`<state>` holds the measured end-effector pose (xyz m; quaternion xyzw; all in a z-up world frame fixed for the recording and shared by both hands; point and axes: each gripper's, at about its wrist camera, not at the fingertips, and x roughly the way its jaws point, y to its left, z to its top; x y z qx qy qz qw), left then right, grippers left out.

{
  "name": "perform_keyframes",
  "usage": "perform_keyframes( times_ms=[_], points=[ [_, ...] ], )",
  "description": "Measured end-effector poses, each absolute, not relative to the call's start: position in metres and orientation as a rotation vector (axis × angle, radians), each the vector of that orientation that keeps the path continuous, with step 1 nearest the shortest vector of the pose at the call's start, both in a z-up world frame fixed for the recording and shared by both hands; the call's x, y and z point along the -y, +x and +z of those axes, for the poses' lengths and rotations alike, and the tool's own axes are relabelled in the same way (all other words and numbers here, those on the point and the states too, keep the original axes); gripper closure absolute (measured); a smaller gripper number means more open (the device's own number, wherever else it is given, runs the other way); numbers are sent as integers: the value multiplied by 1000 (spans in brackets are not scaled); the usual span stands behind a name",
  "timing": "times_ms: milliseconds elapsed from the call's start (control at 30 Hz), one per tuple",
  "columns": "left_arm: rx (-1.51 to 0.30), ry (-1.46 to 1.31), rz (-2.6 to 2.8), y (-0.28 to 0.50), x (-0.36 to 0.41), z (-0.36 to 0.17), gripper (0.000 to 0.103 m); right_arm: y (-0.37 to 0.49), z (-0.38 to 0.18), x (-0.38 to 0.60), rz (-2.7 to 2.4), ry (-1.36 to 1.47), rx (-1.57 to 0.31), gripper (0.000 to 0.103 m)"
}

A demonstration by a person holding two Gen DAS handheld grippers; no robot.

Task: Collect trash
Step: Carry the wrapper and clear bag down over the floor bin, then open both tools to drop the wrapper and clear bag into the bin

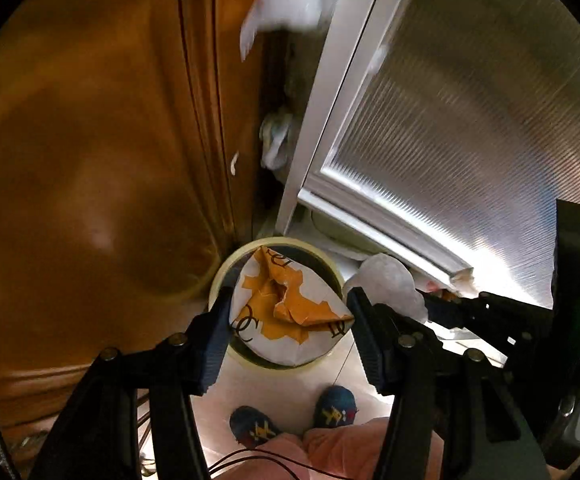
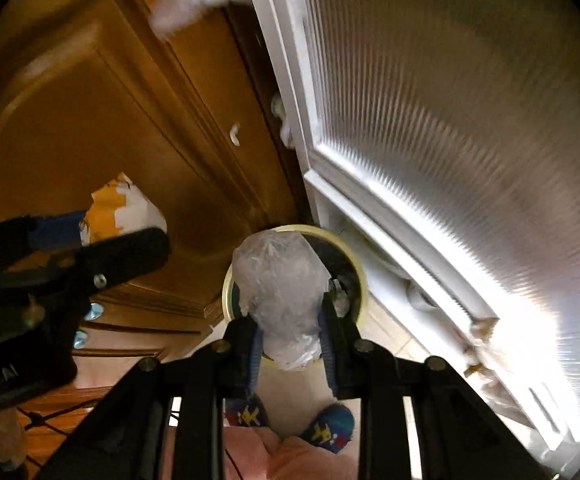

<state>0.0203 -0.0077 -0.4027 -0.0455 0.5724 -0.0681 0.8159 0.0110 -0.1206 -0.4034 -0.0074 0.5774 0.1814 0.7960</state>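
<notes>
Steeply downward, both grippers point over the round bin (image 1: pixel 226 276) on the floor. Left gripper (image 1: pixel 290 316) has its jaws half open, clamped on a crumpled orange-and-white wrapper (image 1: pixel 286 304); right gripper (image 2: pixel 290 336) has its jaws nearly closed, pinching a clear plastic bag (image 2: pixel 282 280).

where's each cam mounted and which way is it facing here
Left wrist: on the left gripper, looking steeply down its fingers at the orange-and-white paper bag they clamp above the round bin; slippers and pink trouser legs show.
Right wrist: on the right gripper, looking down at its crumpled clear plastic bag above that bin; the left gripper shows.
Shared: bin, wooden cabinet door, ribbed white door, slippers.
</notes>
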Motion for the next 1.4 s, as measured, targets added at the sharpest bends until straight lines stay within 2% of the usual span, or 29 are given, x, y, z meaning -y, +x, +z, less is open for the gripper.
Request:
perform_keyframes(
  times_ms=[267,333,500,533,633,667,767,800,1067,1400],
  points=[
    [-1258,-33,-174,34,8,-466,47,28,-466,111,367,18,-1266,77],
    [-1271,-31,-174,38,9,-476,42,32,-478,111,373,15,-1276,76],
    [-1278,-43,-163,41,6,-488,20,36,-498,107,412,30,-1304,72],
    [-1275,-42,-163,42,5,-489,19,36,-500,106,418,35,-1304,71],
    [-1273,-31,-158,44,5,-495,11,38,-504,105,426,42,-1303,62],
    [-1271,-30,-157,45,5,-496,7,37,-505,105,421,40,-1300,55],
    [-1262,-25,-156,47,7,-499,6,37,-503,110,422,60,-1294,41],
    [-1262,-24,-155,47,7,-500,4,37,-504,108,421,61,-1292,39],
    [-1265,-36,-148,44,9,-481,1,42,-491,111,392,49,-1286,39],
    [-1280,-51,-153,28,12,-417,1,28,-422,124,369,18,-1301,38]
  ],
)
